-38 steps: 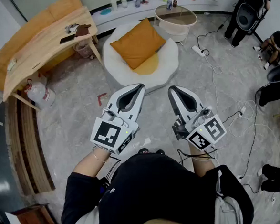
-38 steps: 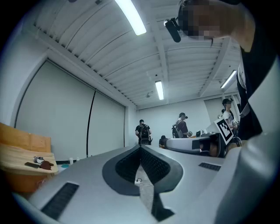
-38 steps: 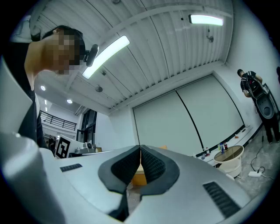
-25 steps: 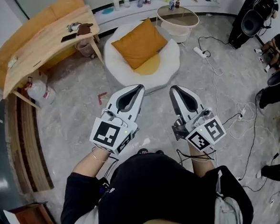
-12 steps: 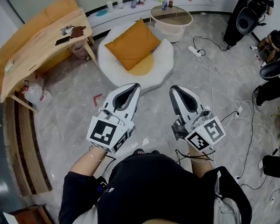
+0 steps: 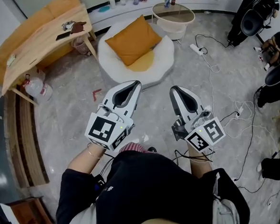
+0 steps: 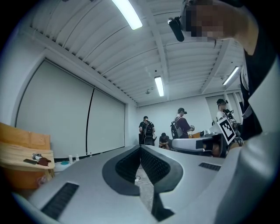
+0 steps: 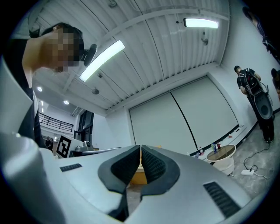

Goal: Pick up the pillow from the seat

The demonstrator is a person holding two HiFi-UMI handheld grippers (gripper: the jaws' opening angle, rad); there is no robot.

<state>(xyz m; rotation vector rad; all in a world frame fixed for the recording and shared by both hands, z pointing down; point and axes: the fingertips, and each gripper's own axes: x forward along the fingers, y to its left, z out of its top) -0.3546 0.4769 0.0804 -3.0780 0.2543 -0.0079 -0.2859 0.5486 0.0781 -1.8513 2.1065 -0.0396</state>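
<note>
While the left gripper and right gripper were shut and empty, well short of the pillow on the far seat, unopened jaws could merely shove it off.

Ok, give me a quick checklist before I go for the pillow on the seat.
1. Pillow on the seat, uncovered: ok.
2. Left hand-held gripper empty: ok.
3. Right hand-held gripper empty: ok.
4. Jaws open for the grab: not ok, both shut.
5. Both at the pillow: not ok, short of the seat.
6. Power strip off the path: ok, right of the seat.
</note>
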